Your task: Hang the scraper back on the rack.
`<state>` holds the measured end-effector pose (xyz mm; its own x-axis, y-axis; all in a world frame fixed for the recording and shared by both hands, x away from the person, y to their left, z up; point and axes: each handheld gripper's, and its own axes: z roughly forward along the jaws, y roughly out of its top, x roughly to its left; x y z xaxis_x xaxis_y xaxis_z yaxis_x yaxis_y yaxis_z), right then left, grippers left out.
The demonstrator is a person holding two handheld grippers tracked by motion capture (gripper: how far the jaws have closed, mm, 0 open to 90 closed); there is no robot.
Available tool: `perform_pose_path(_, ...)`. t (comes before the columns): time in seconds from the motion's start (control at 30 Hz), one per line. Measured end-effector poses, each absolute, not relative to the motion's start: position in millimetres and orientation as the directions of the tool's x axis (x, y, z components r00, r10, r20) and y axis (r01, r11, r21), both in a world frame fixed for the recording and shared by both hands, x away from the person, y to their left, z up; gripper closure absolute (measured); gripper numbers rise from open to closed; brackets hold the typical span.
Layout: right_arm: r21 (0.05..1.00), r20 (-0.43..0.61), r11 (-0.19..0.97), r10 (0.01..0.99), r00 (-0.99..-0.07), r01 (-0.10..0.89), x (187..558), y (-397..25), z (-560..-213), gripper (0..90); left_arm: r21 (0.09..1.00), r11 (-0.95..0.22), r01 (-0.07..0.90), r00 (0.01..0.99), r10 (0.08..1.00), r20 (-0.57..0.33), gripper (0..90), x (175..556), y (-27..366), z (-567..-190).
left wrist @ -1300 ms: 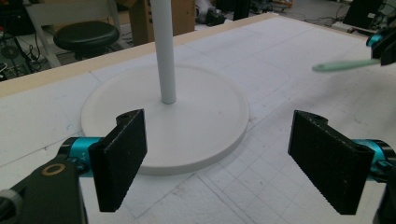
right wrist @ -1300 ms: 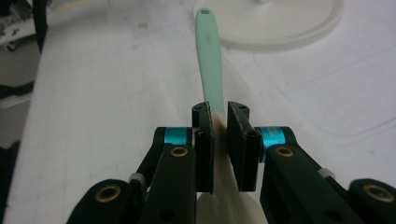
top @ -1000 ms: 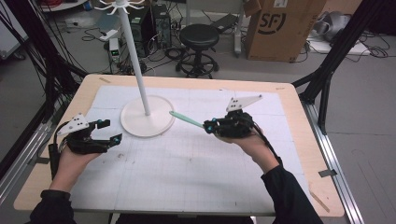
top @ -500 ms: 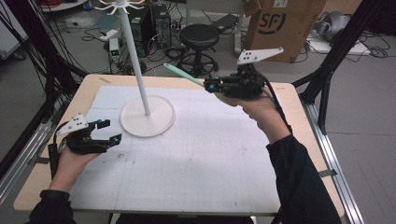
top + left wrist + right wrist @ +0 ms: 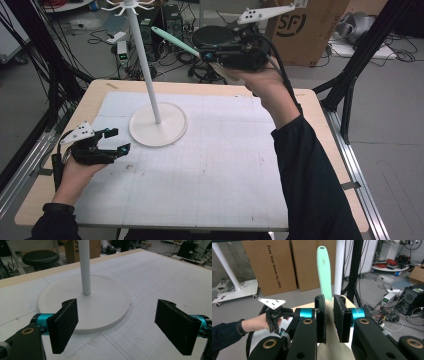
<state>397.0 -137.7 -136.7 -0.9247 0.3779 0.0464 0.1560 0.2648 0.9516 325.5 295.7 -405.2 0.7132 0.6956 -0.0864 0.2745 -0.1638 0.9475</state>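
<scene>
A white stand rises from the table, with a thin pole [image 5: 145,65], a round base [image 5: 172,131] and hooks [image 5: 127,6] at its top. My right gripper [image 5: 210,52] is held high beyond the table's far edge, shut on a utensil with a mint-green handle [image 5: 175,41] that points left toward the upper pole. In the right gripper view the handle [image 5: 324,272] stands up between the closed jaws of that gripper [image 5: 329,317], with a beige part below them. My left gripper [image 5: 119,140] rests open on the mat left of the base. Its view shows the base [image 5: 105,312] ahead of the spread jaws [image 5: 120,327].
A white gridded mat [image 5: 215,165] covers the wooden table. Behind the table are a black stool [image 5: 212,35], a cardboard box [image 5: 305,30], cables and electronics on the floor. Black frame posts [image 5: 350,85] stand at both sides.
My right gripper has lifted the utensil from just above the mat up and away, to the height of the stand's upper pole. The left gripper has stayed put.
</scene>
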Motion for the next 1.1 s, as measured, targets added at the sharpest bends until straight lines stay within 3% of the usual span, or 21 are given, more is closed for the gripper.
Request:
perform_pose_path(0.37,0.955,0.012,0.268,0.392,-0.920,0.127,402.8,-111.2,-117.6,81.6,0.948,-0.157,0.277,0.715,0.692,-0.094,19.6,324.9,298.2,-405.3)
perform_pose_path(1.1,0.950,-0.003,0.285,0.420,-0.907,0.129,409.8,-101.0,-118.0,81.5,0.946,-0.160,0.283,0.723,0.683,-0.100,20.1,324.5,299.4,-406.5)
